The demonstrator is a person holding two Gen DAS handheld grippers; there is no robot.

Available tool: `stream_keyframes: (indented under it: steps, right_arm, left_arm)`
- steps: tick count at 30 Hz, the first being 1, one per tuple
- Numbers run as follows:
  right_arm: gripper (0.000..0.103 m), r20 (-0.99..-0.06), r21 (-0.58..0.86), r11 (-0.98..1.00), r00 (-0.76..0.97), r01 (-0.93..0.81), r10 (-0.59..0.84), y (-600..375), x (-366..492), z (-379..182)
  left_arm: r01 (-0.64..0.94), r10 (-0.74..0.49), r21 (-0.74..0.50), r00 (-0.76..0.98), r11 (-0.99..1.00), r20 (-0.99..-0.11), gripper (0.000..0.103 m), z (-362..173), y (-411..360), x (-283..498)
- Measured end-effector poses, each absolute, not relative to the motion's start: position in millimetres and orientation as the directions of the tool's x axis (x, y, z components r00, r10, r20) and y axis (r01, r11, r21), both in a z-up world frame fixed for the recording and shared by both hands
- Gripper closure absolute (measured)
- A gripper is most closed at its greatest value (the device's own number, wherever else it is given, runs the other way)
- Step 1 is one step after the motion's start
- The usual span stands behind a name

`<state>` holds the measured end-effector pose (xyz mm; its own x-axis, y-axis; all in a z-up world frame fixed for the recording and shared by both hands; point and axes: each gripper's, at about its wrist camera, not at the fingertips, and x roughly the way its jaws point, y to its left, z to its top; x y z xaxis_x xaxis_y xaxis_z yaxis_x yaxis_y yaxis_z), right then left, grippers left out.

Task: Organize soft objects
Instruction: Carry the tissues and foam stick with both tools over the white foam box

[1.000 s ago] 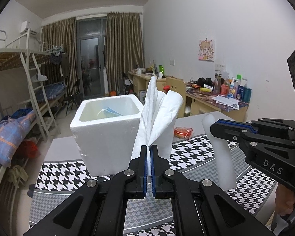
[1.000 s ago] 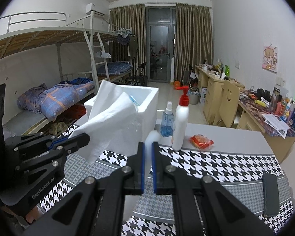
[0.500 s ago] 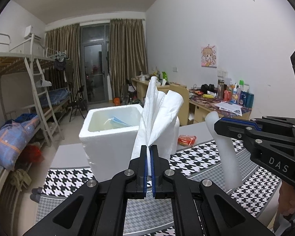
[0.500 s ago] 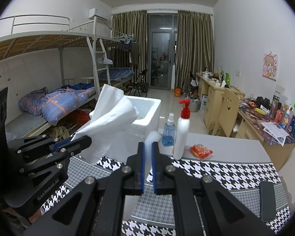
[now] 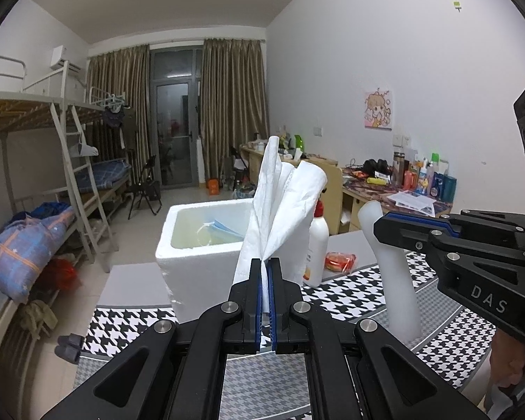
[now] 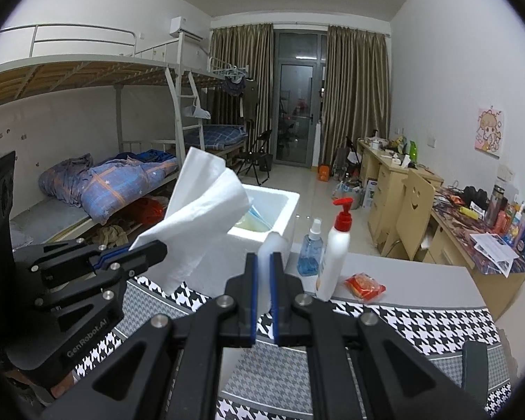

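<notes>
Above the near edge of the table (image 5: 129, 285), over its houndstooth mat (image 5: 357, 297), both grippers carry something soft. The left gripper (image 5: 265, 280) is clamped tight on a folded white tissue (image 5: 280, 210), which fans upward out of the pads. The right gripper (image 6: 264, 280) is closed on a pale, translucent foam strip (image 5: 399, 280); from the left camera that strip hangs down from the pads towards the mat, though whether its lower end touches cannot be told.

The foam box (image 5: 199, 245) stands towards the far left corner of the table, open on top, with a blue face mask (image 5: 224, 229) already lying inside. A white pump bottle (image 6: 334, 255), a blue spray bottle (image 6: 309, 255) and a red snack packet (image 6: 364, 285) sit just to its right.

The step in hand looks like dropping both pieces into the box. It would go best one hand at a time: carry each piece over the rim until it hangs inside the opening, then release, since the light tissue may drift or catch on the wall. The right hand should pass clear of the pump bottle.

Both grippers point forward and slightly downward, side by side, the right one level with the left and close to it.
</notes>
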<state>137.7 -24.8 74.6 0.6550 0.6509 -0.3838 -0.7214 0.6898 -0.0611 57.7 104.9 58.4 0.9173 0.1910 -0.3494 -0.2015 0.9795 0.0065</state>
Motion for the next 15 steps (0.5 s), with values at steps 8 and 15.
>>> stream_keyframes:
  steps: [8, 15]
  right_arm:
    - [0.094, -0.372, -0.065, 0.671, 0.642, -0.739, 0.671, -19.5, 140.8, 81.9]
    - [0.094, -0.357, -0.082, 0.672, 0.651, -0.736, 0.669, -15.0, 142.9, 86.8]
  left_arm:
    - [-0.206, 0.203, 0.025, 0.925, 0.978, -0.320, 0.100, 72.2, 107.6, 55.6]
    - [-0.214, 0.213, 0.033, 0.927, 0.976, -0.308, 0.100, 80.9, 113.0, 60.9]
